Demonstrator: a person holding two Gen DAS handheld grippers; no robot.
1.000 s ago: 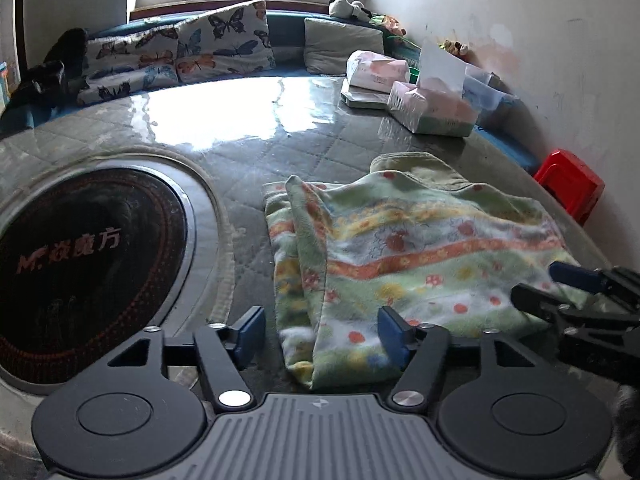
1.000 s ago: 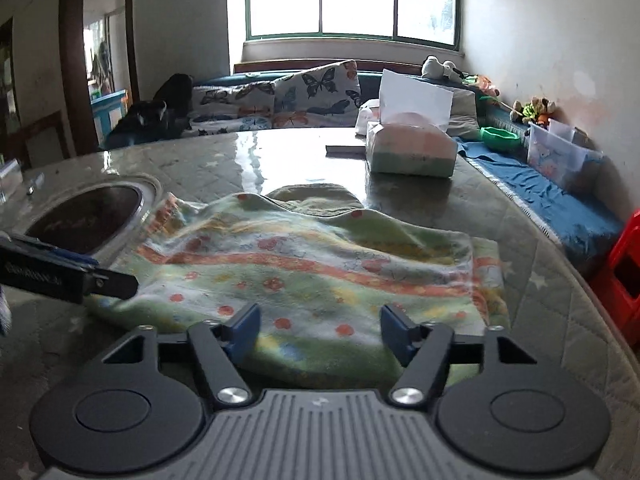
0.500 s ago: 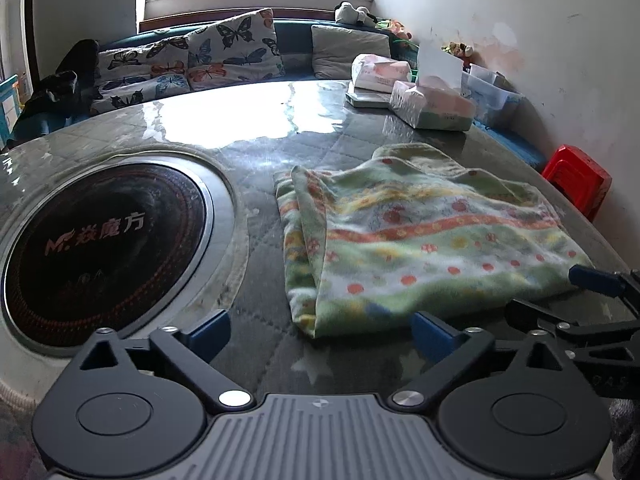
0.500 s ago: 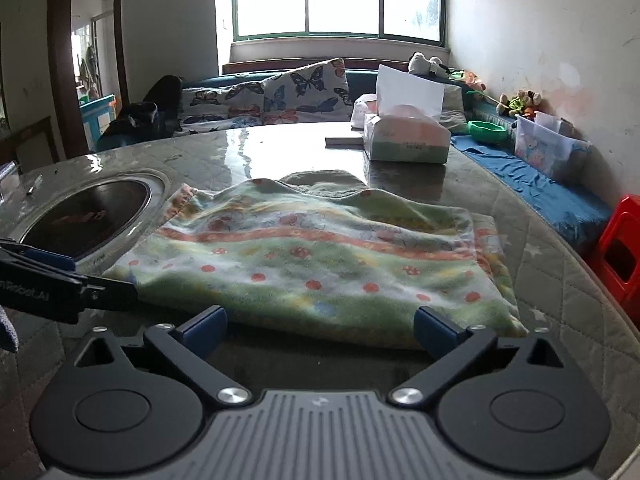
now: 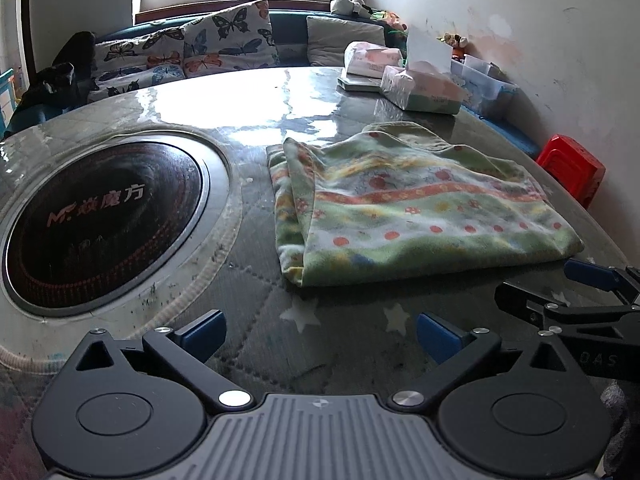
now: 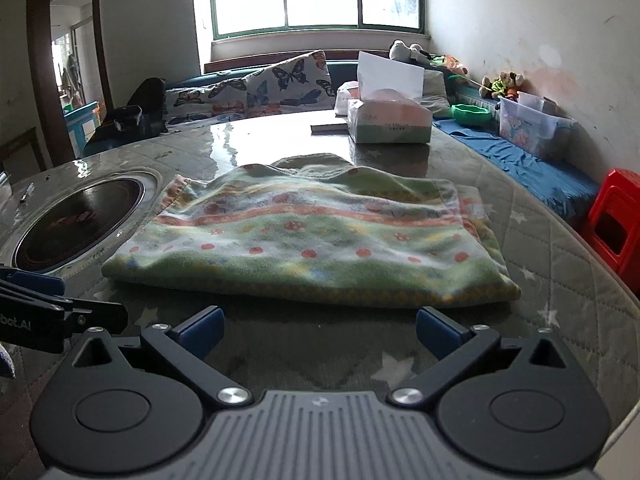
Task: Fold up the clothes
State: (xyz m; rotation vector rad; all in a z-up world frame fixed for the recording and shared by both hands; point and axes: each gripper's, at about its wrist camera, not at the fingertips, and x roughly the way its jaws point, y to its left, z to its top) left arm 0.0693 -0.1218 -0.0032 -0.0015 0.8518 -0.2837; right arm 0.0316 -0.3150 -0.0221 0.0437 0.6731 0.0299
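Note:
A green garment with orange stripes and red dots (image 5: 420, 208) (image 6: 316, 236) lies folded flat on the round glass-topped table (image 5: 256, 112). My left gripper (image 5: 320, 334) stands open, wide, a short way back from the garment's near left corner, nothing between its blue pads. My right gripper (image 6: 320, 332) is open too, just short of the garment's near folded edge and apart from it. Each gripper shows at the side of the other's view: the right one (image 5: 560, 292), the left one (image 6: 48, 300).
A dark round hotplate (image 5: 100, 220) is set into the table left of the garment. Tissue boxes (image 6: 388, 120) stand behind it. A bench with butterfly cushions (image 5: 200, 52) runs under the window. A red stool (image 6: 616, 220) sits off the table's right edge.
Both grippers let go of the garment's near edge, opened wide and drew back toward the table's front. The garment now lies flat and free.

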